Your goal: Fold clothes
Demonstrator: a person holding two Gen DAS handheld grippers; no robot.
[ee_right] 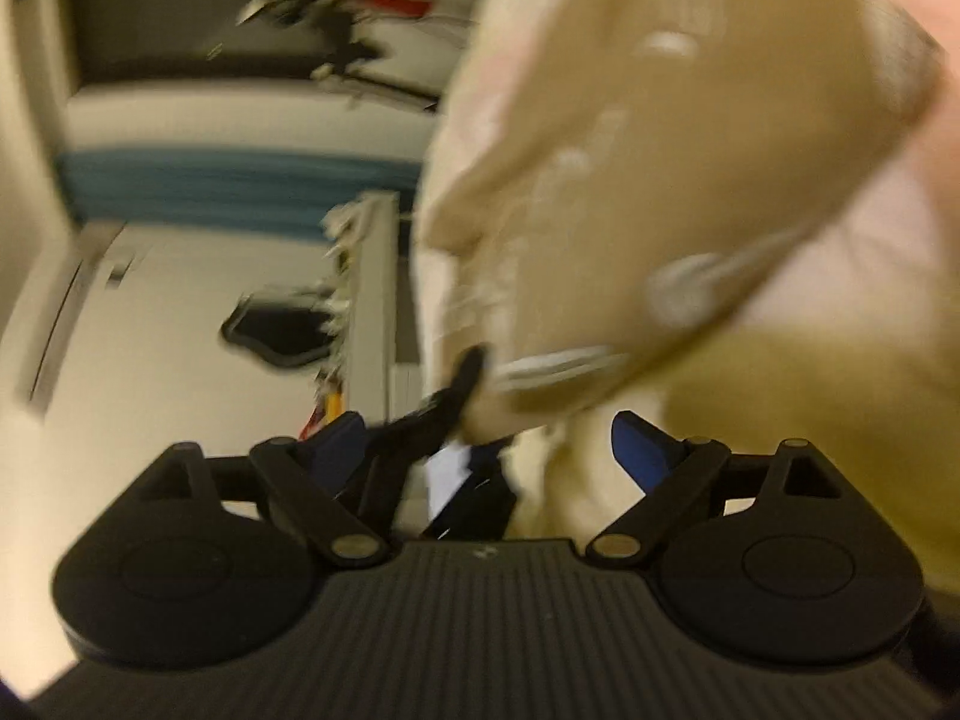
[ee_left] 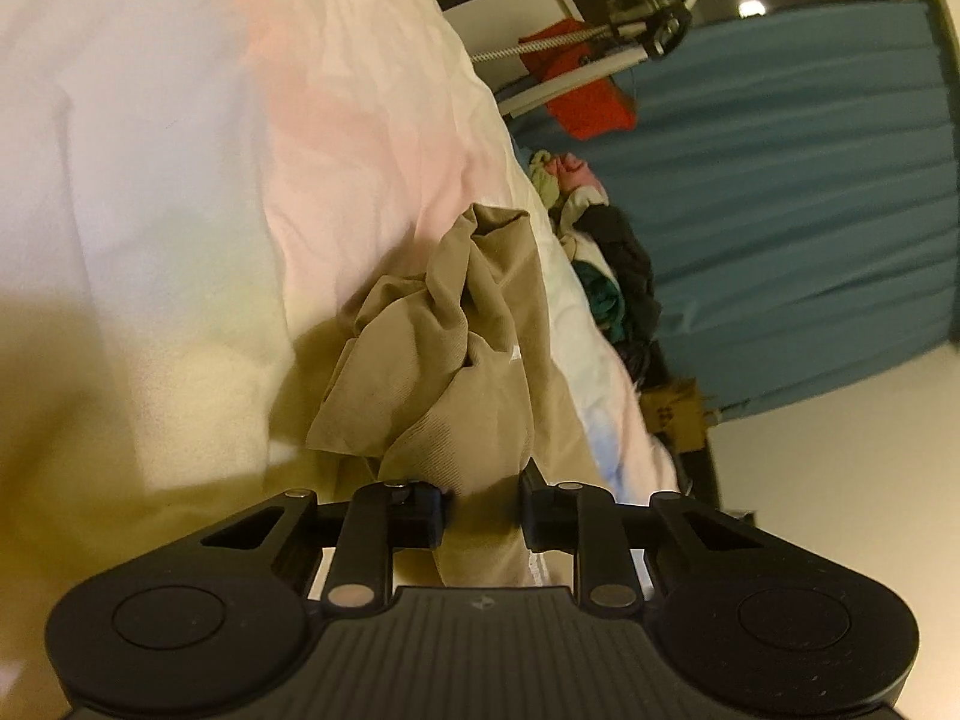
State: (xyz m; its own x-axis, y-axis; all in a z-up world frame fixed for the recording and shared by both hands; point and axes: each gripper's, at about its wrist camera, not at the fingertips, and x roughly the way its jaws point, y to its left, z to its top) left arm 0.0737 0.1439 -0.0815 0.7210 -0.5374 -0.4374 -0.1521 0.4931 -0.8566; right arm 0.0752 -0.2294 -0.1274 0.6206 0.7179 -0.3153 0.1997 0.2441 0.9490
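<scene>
While left jaws pinch the tan garment (ee_left: 456,324), right jaws gape beside it.

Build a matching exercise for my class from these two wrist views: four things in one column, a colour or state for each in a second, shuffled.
Things:
1. curtain
2. bunched garment
3. bed sheet
4. right hand-held gripper

Colour or state:
A. tan, crumpled, pinched by the left hand-held gripper
B. fingers spread wide apart
C. teal, pleated
D. pale, wrinkled, lying under the cloth

Pairs: 1-C, 2-A, 3-D, 4-B
</scene>
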